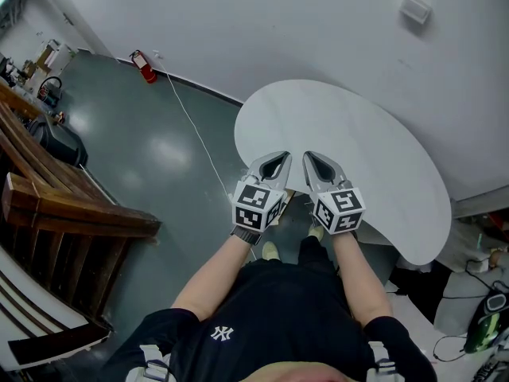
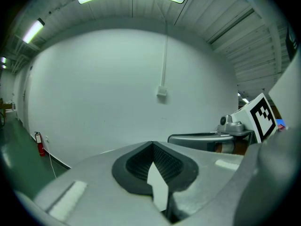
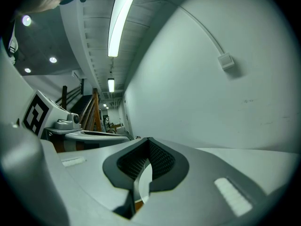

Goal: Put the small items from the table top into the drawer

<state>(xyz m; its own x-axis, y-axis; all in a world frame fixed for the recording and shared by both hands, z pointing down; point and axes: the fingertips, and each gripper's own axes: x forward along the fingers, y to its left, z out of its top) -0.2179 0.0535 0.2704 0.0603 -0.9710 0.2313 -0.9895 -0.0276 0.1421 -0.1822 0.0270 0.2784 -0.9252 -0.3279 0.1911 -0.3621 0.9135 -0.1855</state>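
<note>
- Our left gripper (image 1: 284, 157) hovers over the near edge of the table top (image 1: 358, 126). In its own view the jaws are closed tip to tip, with only a thin leaf-shaped slit behind the tips and nothing in it.
- Our right gripper (image 1: 308, 157) hangs just beside it, pointing the same way. Its jaws are likewise pressed together at the tips and hold nothing.
- We see no small items anywhere on the table top, and no view shows a drawer.
- We judge that this fits two stages: either the items already lie in a closed drawer, or both the items and the drawer are outside these pictures. We cannot settle which, so we name no next move.
- The table top is white, rounded and matte, and it looks smooth and bare. Its far edge runs close along the wall (image 1: 278, 22).
- At far left stand wooden steps (image 1: 64, 205) on a glossy grey-green floor (image 1: 159, 150).
- Farther right, a red fire extinguisher (image 1: 144, 66) sits at the foot of the wall, and a white cable (image 1: 195, 134) trails from there across the floor toward us.
- High on the wall at the right is a small white box (image 1: 415, 8).
</note>
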